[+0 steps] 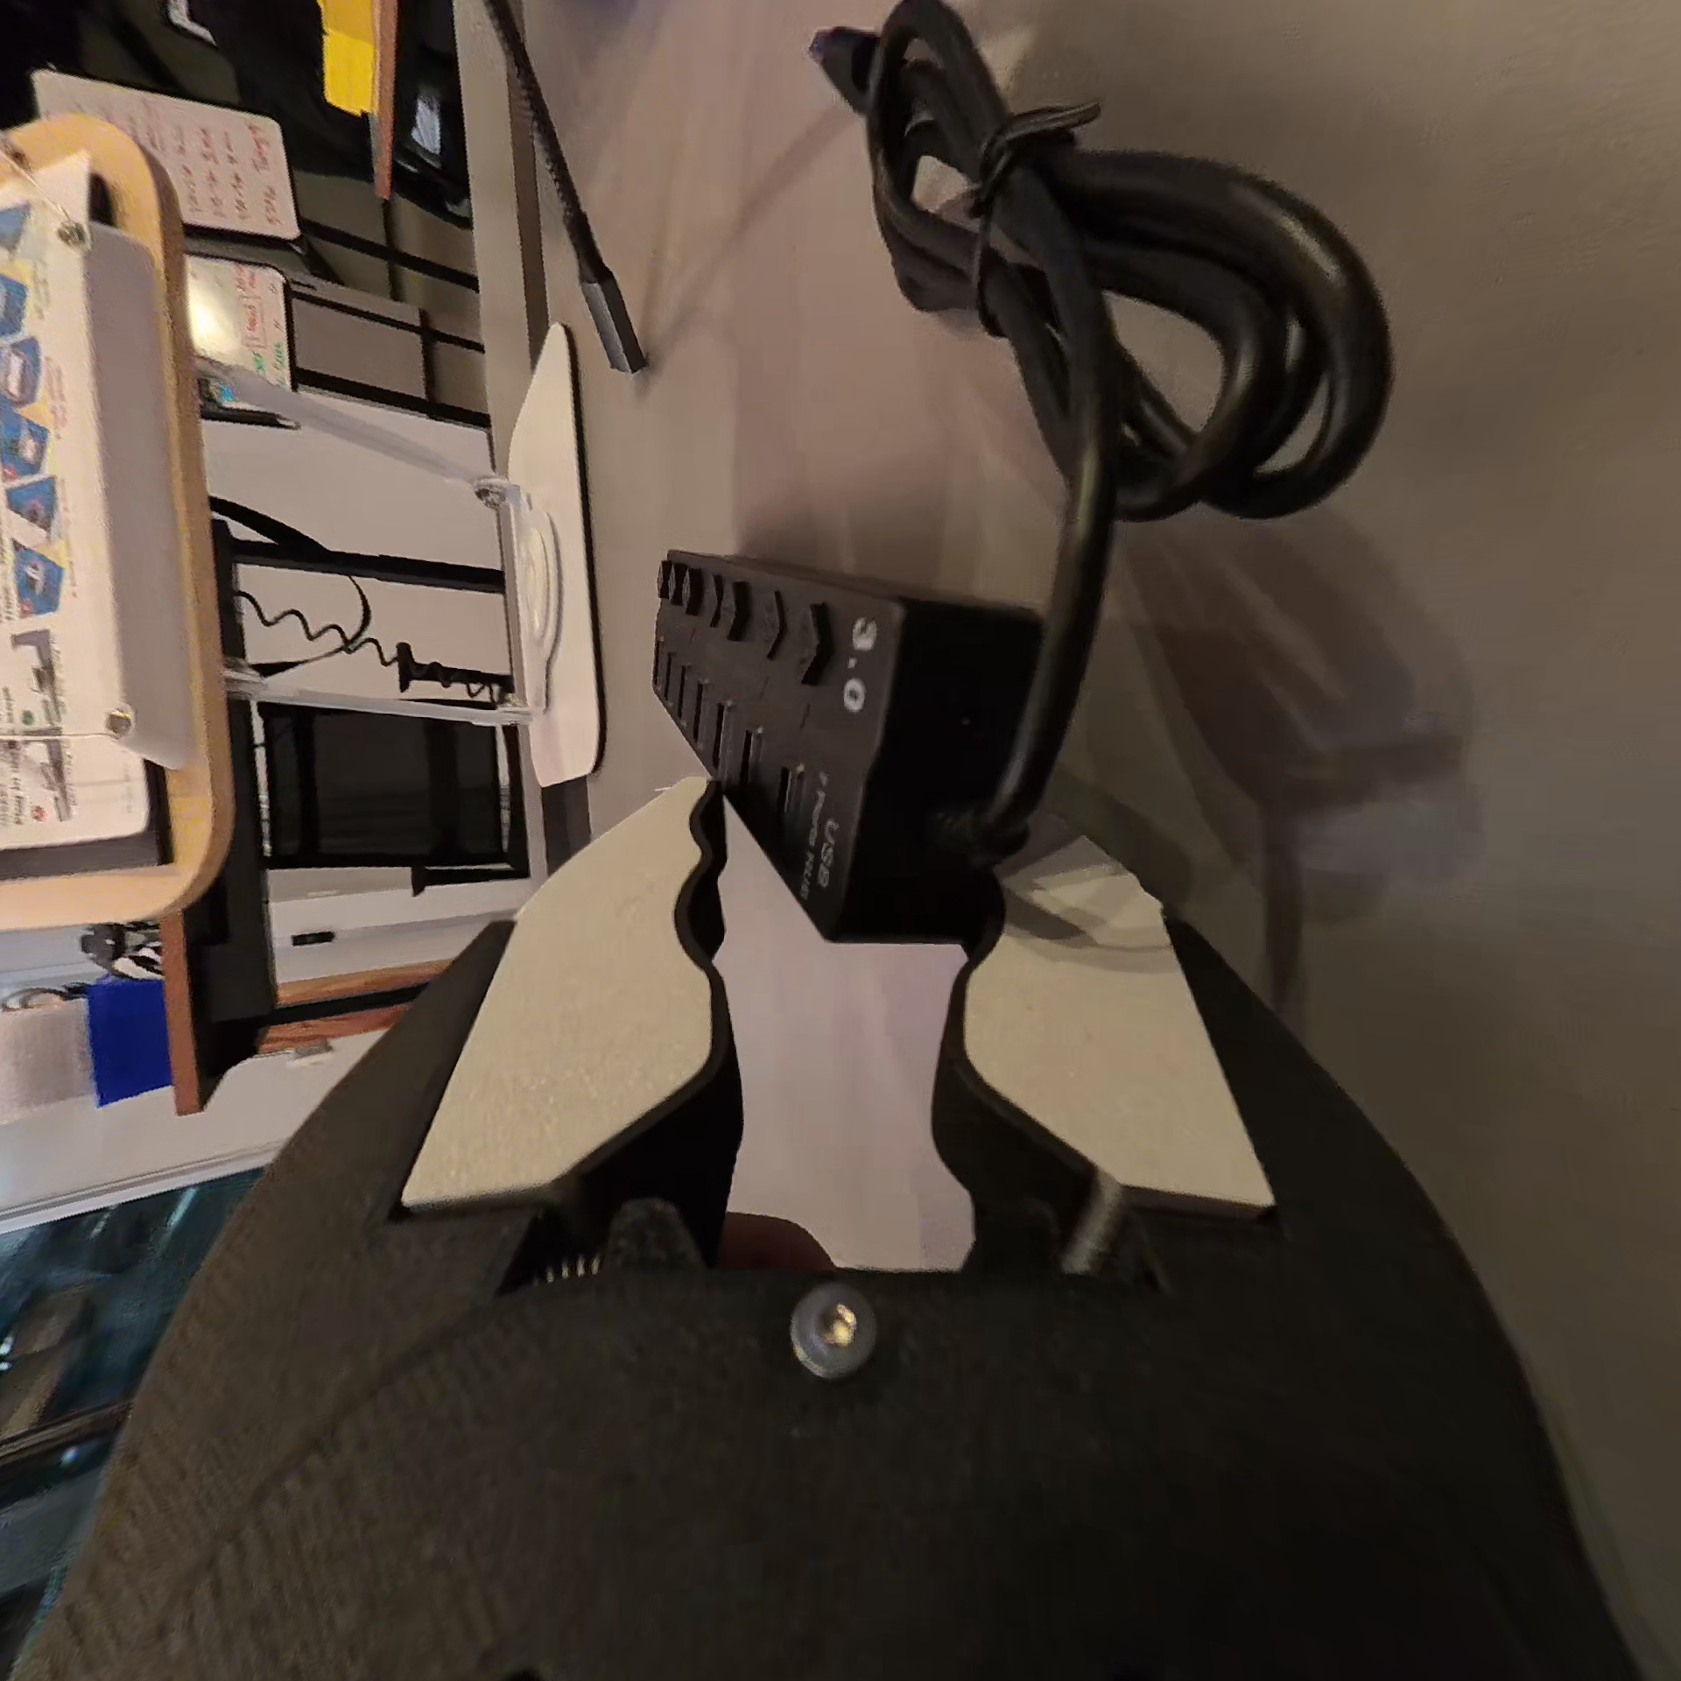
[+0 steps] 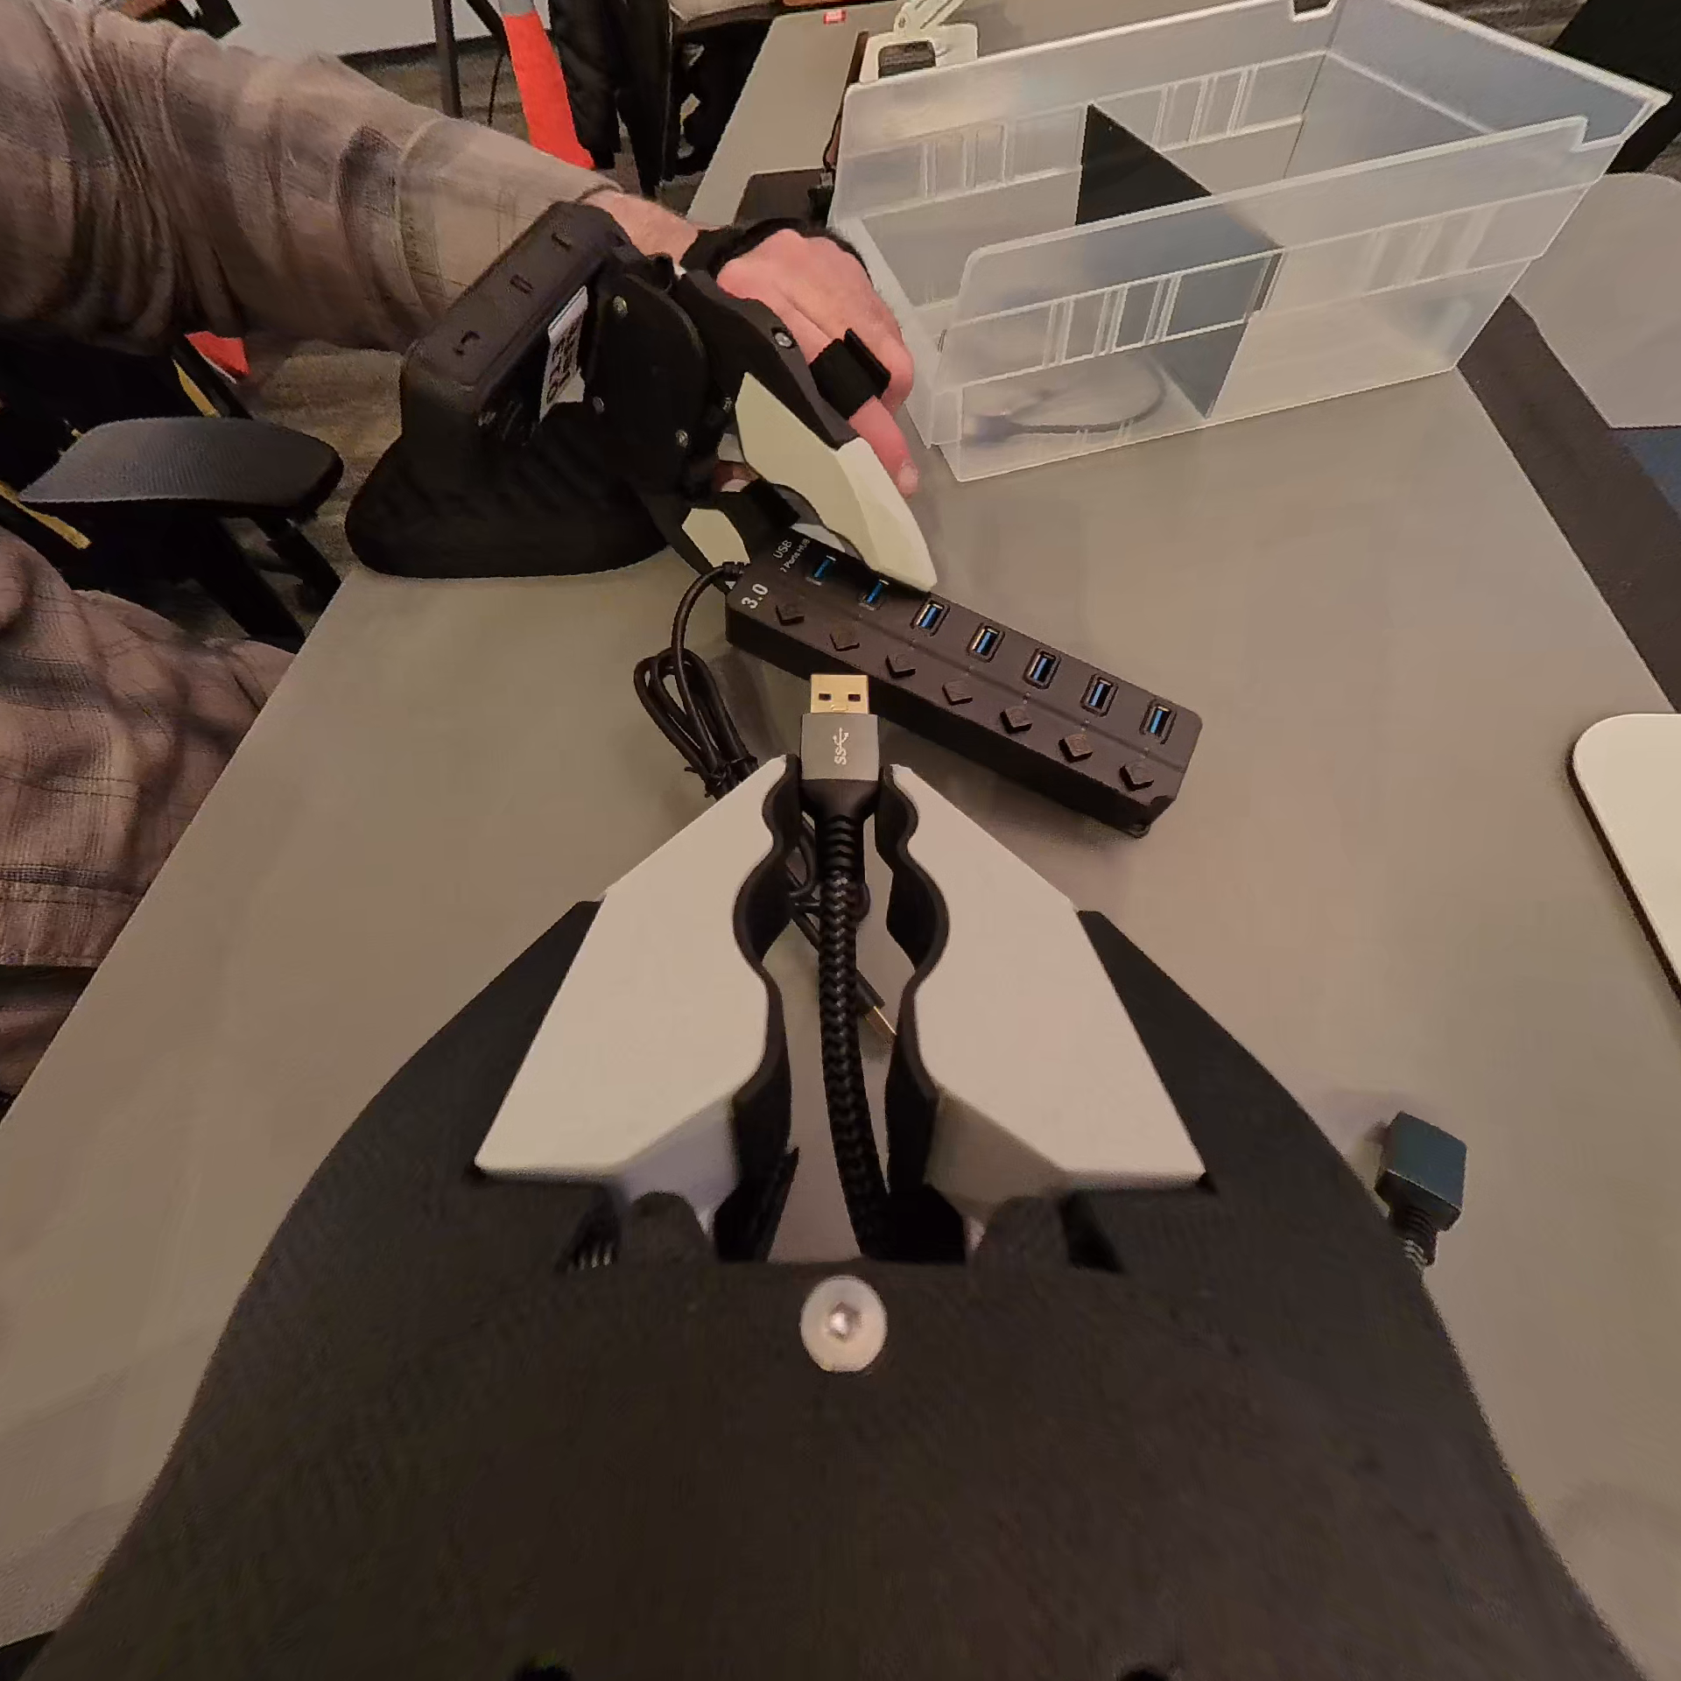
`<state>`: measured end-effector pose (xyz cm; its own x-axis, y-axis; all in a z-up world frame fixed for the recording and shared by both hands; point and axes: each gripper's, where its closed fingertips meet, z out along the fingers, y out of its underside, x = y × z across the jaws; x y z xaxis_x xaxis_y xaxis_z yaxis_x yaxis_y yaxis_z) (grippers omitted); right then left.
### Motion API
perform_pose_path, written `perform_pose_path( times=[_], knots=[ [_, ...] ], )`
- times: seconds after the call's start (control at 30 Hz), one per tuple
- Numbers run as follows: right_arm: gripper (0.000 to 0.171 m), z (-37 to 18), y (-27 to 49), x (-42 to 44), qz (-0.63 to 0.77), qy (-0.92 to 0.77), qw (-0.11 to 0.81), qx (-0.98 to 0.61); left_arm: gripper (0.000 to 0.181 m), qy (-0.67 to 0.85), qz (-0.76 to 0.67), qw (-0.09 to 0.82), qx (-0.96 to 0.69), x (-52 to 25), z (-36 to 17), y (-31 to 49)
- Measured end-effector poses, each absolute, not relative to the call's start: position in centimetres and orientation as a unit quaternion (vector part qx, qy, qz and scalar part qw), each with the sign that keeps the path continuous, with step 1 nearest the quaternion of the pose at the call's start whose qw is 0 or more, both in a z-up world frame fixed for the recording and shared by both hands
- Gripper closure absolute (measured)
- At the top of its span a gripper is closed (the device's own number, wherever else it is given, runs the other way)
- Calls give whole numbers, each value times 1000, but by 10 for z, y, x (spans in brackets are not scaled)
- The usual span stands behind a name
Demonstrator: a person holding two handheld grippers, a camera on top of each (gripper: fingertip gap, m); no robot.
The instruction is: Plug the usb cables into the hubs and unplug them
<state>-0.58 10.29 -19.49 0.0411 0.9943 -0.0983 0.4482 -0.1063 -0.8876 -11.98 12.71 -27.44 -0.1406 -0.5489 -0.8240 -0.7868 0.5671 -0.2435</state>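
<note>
The black hub (image 2: 964, 691) lies flat on the grey table (image 2: 1273, 910), its row of blue ports facing up, all of them empty, with its bundled black cord (image 2: 691, 719) at about 9 o'clock from it. The left claw (image 2: 855, 546) straddles the hub's cord end, one finger on each side, seemingly steadying it; whether it truly pinches I cannot tell. The right claw (image 2: 837, 791) is pressed together on a braided USB cable (image 2: 841, 955), its gold plug (image 2: 839, 700) pointing to 12 o'clock, just short of the hub. This looks like the plug-in step: next, tip the plug down and align it squarely over a port
</note>
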Motion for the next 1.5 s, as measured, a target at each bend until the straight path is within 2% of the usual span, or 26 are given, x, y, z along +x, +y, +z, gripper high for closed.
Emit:
perform_pose_path(
  times=[0.07,0.17,0.2,0.27,0.57,0.77,0.83,0.93,1.03,1.13,1.2,1.23,1.3,1.4,1.5],
  knots=[
    [158,-195,103,-6,392,-570,348,-632,122,733,100,466,-486,-120,-273,129],
    [158,-194,104,-5,392,-570,350,-632,92,700,50,441,-560,-123,-268,133],
    [158,-194,104,-5,392,-570,350,-632,89,694,37,429,-577,-124,-270,131],
    [158,-193,104,-4,392,-570,351,-632,89,683,32,425,-594,-127,-271,131],
    [158,-188,103,-4,391,-571,356,-628,118,613,10,385,-690,-158,-283,120],
    [158,-186,102,-4,390,-572,358,-626,130,526,-10,403,-749,-171,-266,110],
    [158,-186,101,-5,390,-573,358,-626,126,488,-18,424,-763,-162,-260,104],
    [158,-186,99,-7,390,-575,358,-624,107,422,-32,431,-797,-146,-264,95],
    [158,-183,97,-9,390,-578,359,-620,108,399,18,436,-807,-139,-264,96],
    [158,-180,94,-10,391,-581,360,-617,119,381,1,414,-827,-127,-269,94],
    [158,-179,92,-12,391,-583,361,-614,114,384,2,394,-835,-123,-271,99],
    [158,-178,91,-12,391,-584,362,-613,103,395,-10,365,-843,-118,-279,96],
    [158,-176,89,-13,390,-586,363,-611,100,394,-23,355,-848,-111,-283,96],
    [158,-175,88,-14,389,-588,364,-608,109,367,-45,322,-872,-112,-294,96],
    [158,-175,87,-15,389,-589,365,-608,108,344,-61,295,-889,-119,-298,98]
  ],
)
